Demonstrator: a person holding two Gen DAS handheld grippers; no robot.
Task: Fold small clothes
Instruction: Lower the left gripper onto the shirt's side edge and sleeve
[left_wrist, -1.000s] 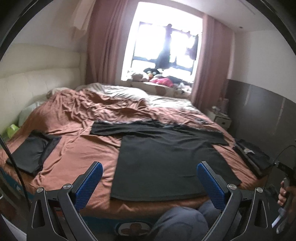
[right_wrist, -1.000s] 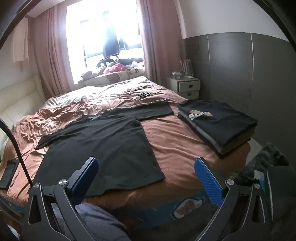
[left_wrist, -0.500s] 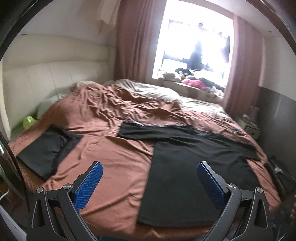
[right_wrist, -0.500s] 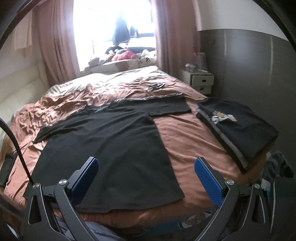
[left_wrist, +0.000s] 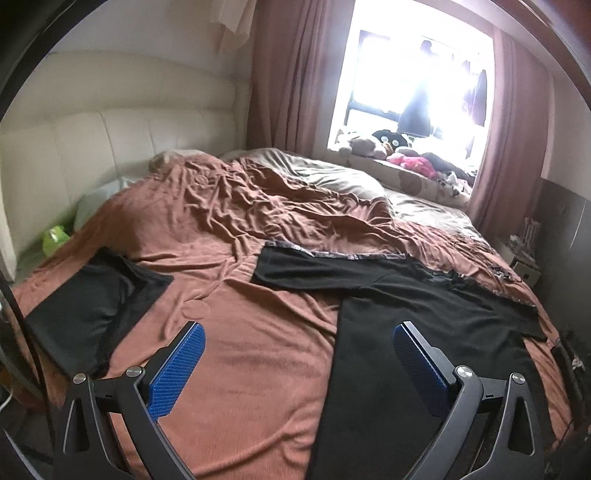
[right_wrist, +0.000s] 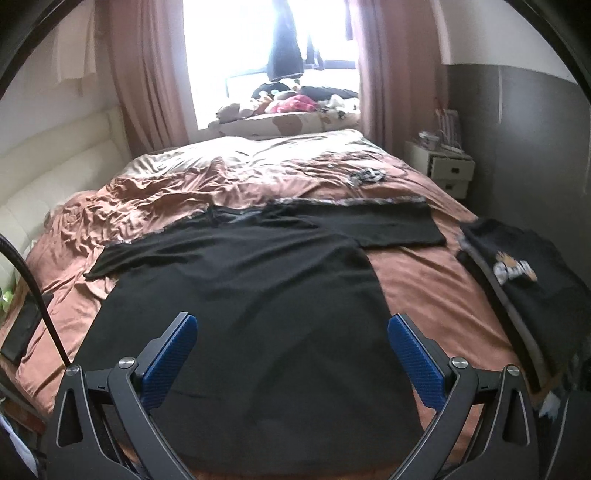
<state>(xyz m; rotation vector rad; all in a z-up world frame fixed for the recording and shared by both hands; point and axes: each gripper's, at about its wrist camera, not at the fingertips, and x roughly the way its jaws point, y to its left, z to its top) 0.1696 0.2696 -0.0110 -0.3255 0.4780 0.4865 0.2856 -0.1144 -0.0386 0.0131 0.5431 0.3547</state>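
A: Two tools in view, both mine. Left tool (left_wrist: 295, 358): blue pads spread wide, nothing between them. It hangs over the near part of the bed (left_wrist: 240, 362), above bare brown cover.

B: And the right?

A: Right tool (right_wrist: 291, 350): same, spread wide and gripping nothing. It hovers above the lower body of the black T-shirt (right_wrist: 251, 306); I cannot tell whether the pads touch the cloth.

B: Where does the shirt lie?

A: Flat on the brown cover, hem toward the near edge of the bed, collar toward the far side, both sleeves spread out left and right. In the left wrist view it fills the right half, and my left tool's right pad overlaps its left edge.

B: Other garments?

A: One folded stack of dark clothes (right_wrist: 524, 280) at the right edge of the bed, with a printed logo on the top piece, apart from the shirt. One dark garment (left_wrist: 92, 310) at the left edge, well apart from the shirt, partly folded as far as I can tell.

B: Background?

A: Rumpled bedding toward the far side, bright window (right_wrist: 273, 55) with pink curtains, white nightstand (right_wrist: 443, 166) far right.
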